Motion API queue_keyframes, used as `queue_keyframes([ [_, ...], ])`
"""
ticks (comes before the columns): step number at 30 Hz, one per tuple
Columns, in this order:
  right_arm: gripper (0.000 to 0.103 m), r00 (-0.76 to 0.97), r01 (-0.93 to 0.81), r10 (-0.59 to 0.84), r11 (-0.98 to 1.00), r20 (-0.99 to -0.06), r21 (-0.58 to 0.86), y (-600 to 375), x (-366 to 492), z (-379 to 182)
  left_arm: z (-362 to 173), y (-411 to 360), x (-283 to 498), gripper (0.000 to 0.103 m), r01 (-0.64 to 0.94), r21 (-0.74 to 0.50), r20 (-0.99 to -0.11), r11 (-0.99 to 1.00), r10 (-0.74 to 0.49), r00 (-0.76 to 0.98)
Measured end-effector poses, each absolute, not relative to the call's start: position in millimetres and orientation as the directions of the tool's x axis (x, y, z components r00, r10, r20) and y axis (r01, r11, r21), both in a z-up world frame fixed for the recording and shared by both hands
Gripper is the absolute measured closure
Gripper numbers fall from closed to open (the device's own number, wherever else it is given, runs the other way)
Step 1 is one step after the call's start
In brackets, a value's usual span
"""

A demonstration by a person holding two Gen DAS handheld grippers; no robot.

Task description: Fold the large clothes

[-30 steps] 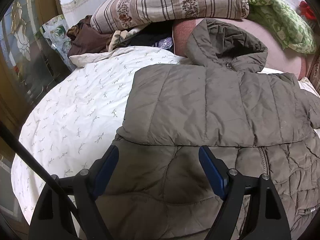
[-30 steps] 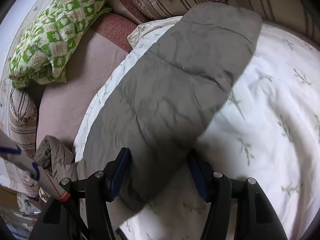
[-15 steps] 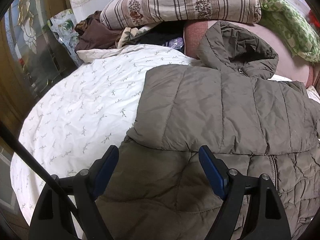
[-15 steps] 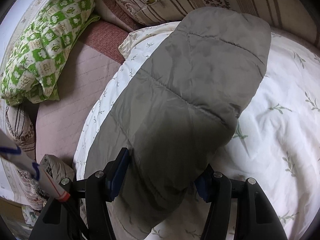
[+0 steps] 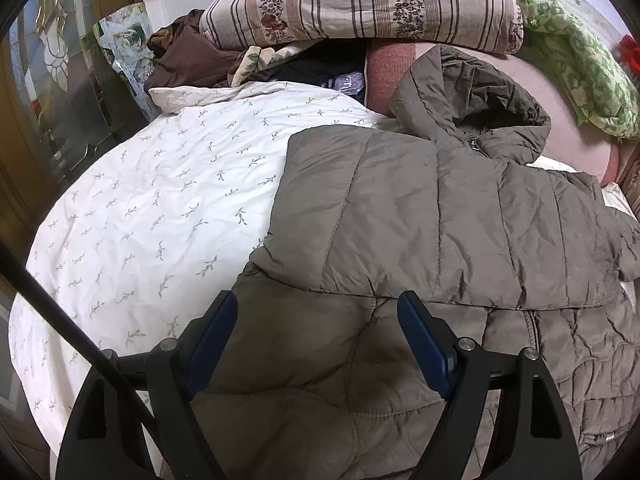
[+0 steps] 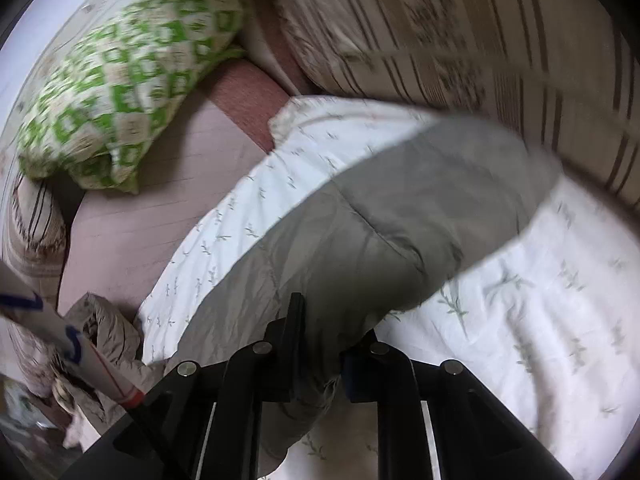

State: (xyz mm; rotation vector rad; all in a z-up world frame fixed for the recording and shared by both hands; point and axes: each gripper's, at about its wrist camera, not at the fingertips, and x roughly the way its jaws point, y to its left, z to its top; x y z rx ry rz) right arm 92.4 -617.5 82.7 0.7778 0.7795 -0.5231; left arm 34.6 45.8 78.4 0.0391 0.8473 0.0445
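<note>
Jacket on bed, sleeve seemingly pinched by closing right gripper

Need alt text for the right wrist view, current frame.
Blurred fisheye view: the right claw is closing on a grey padded jacket sleeve lying across a white leaf-print quilt, with a green checked pillow behind.

Your left wrist view looks steeply down along its claw, close above the jacket, facing the striped pillow; your right wrist view, blurred, looks down along its claw at a sleeve; both share the bed, jacket, striped and green pillows.
</note>
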Motion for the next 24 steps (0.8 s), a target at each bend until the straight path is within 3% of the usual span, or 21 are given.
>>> queue_keyframes([
  [9, 0.089, 0.651, 0.532, -0.242, 0.822, -0.719, 0.205, -537, 102, 157, 83, 52, 31, 0.022, -0.032, 0.038, -0.745, 0.999, 0.049, 0.666],
  [17, 0.09, 0.727, 0.327, -0.137, 0.931, -0.673, 0.164, -438, 113, 195, 90, 57, 23, 0.022, -0.026, 0.006, -0.738, 1.0, 0.022, 0.675],
  [24, 0.09, 0.707, 0.124, 0.003, 0.984, -0.707, 0.128, -339, 124, 185, 99, 68, 15, 0.022, -0.032, -0.034, -0.728, 0.999, -0.003, 0.685],
])
